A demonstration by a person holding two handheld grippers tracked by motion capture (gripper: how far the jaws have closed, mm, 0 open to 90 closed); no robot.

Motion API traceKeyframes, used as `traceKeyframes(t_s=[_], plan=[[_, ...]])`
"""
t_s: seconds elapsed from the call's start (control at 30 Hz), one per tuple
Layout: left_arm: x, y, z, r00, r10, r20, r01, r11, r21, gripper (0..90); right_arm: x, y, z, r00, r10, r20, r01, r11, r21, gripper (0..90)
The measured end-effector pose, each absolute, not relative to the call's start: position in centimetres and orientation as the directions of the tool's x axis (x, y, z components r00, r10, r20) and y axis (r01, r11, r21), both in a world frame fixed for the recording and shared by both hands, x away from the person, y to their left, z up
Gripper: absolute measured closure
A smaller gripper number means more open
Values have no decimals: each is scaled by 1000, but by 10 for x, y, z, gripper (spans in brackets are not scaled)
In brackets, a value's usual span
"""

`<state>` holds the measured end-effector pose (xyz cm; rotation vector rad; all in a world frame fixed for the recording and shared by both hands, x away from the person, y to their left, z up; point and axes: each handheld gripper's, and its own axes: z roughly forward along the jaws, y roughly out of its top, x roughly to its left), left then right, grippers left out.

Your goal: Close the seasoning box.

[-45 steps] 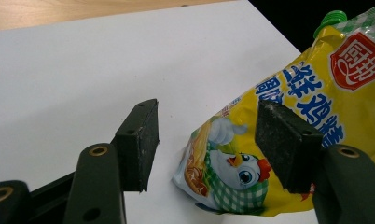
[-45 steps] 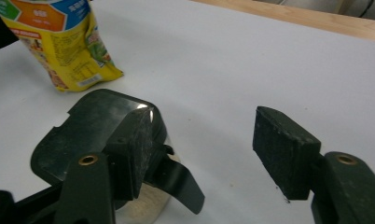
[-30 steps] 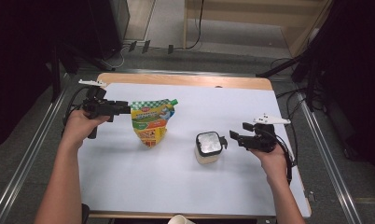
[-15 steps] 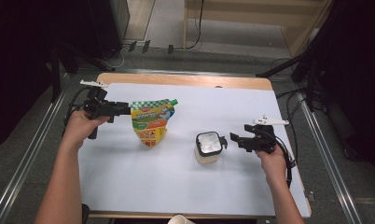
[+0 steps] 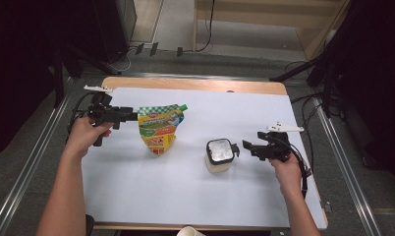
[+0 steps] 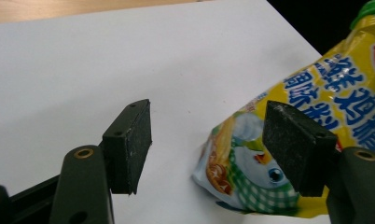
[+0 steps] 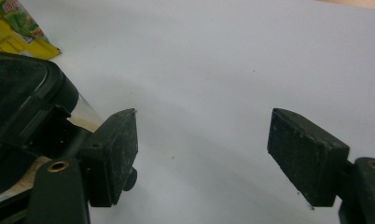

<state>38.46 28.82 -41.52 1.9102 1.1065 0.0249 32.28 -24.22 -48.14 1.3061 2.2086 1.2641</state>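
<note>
A yellow and green spouted pouch (image 5: 158, 129) stands on the white table sheet (image 5: 151, 196), left of centre. My left gripper (image 5: 130, 116) points at its left edge. In the left gripper view the jaws (image 6: 211, 140) stand apart and have just been opening; the pouch (image 6: 335, 88) lies behind the right jaw, and neither pad presses on it. A small pale jar with a dark-rimmed lid (image 5: 220, 153) stands right of centre. My right gripper (image 5: 245, 146) is just right of it. Its jaws (image 7: 202, 149) have opened within the last second and hold nothing, with the jar (image 7: 22, 102) beside the left jaw.
The sheet covers a wooden table (image 5: 195, 84) framed by metal rails (image 5: 33, 162). A paper cup's rim (image 5: 188, 231) pokes in at the near edge. Cables (image 5: 303, 167) trail from the right gripper. Dark stands and gear line the back and both sides.
</note>
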Motion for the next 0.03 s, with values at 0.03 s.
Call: traceKeyframes(t_s=[0.03], plan=[[386, 289, -416, 595, 706, -384, 683, -192, 705, 309, 323, -242, -482, -552, 815, 174, 568, 215, 795, 260]])
